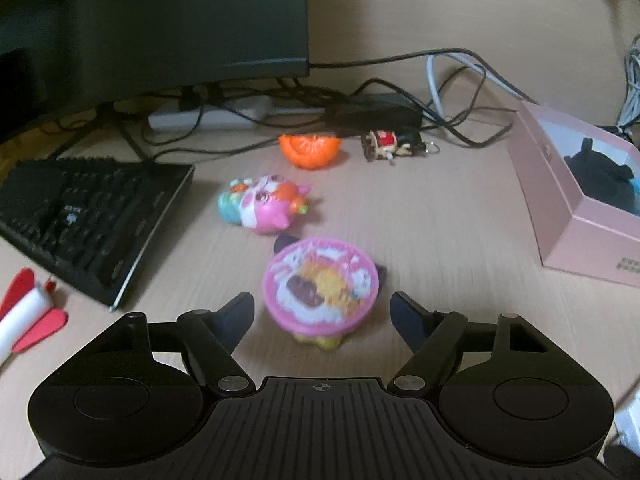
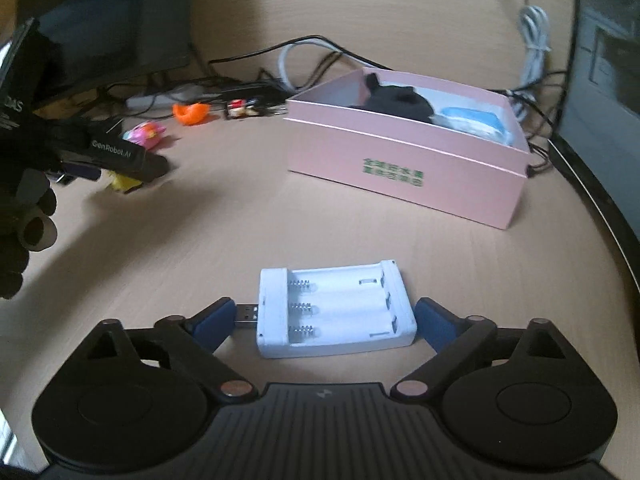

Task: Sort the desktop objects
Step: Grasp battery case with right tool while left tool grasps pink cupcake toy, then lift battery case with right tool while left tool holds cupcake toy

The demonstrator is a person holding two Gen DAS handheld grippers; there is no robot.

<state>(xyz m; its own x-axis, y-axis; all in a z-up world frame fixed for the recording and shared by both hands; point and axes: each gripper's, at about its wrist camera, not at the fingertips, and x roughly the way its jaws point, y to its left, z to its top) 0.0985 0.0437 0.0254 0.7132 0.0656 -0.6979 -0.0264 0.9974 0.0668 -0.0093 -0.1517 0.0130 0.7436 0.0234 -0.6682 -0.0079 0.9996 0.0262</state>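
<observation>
1. While the left gripper (image 1: 322, 314) hangs low over the desk (image 1: 440, 216), a round pink toy (image 1: 320, 286) with a blurred cartoon print on top and a yellow base sits between its fingers; gaps show on both sides, so the pads are not pressing it.
2. Beyond it lie a pink animal-shaped toy (image 1: 266, 204), an orange half-shell piece (image 1: 310, 150) and a small brown figure (image 1: 390, 145) with a key ring, all apart from one another.
3. A black keyboard (image 1: 88, 216) lies to the left, and a pink box (image 2: 404, 160) stands to the right with a dark item and a blue-white one inside.
4. The right gripper (image 2: 324, 318) stands wide around a white battery holder (image 2: 334, 312) with three empty spring slots and a USB plug pointing at the left finger; whether the pads touch it I cannot tell.
5. Motion blur smears the round toy's print, and the box's green label is unreadable.
6. A red-and-white object (image 1: 28, 312) is cut off at the left wrist view's left edge.
7. A monitor (image 1: 160, 20) hides part of the cable tangle (image 1: 400, 92) behind.
</observation>
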